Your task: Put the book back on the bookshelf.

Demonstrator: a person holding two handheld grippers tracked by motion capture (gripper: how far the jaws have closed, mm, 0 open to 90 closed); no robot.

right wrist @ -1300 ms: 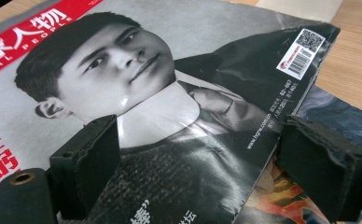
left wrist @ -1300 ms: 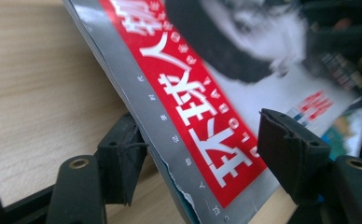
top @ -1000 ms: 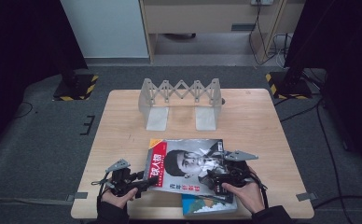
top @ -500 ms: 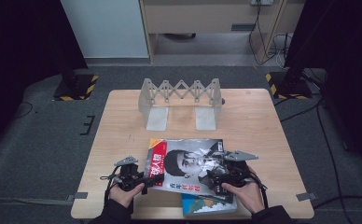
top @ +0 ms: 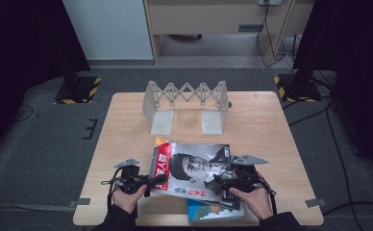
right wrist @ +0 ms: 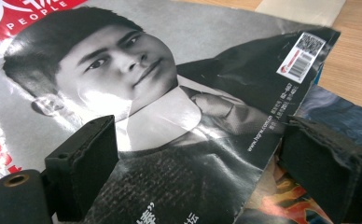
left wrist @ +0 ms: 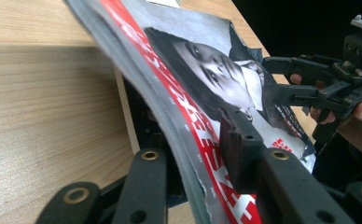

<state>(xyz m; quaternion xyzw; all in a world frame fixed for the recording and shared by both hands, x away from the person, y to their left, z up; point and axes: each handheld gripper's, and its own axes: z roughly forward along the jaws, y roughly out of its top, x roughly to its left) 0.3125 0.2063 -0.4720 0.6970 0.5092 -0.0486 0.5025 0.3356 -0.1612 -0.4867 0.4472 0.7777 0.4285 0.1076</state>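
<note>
Gripping the magazine [top: 194, 168] by its near-left red edge, left gripper [top: 152, 181] whose jaws have just been closing, seemingly pinched on it, right gripper [top: 218, 183] spread wide over the near-right cover, second book [top: 213, 211] underneath, folding rack [top: 187, 103] at the table's [top: 122, 144] far side.

A second book [top: 212, 212], at six o'clock under the magazine [top: 194, 168], lies mostly hidden; its cover art perhaps shows a landscape. The magazine's small print stays unreadable, and the left gripper view crops its spine.
</note>
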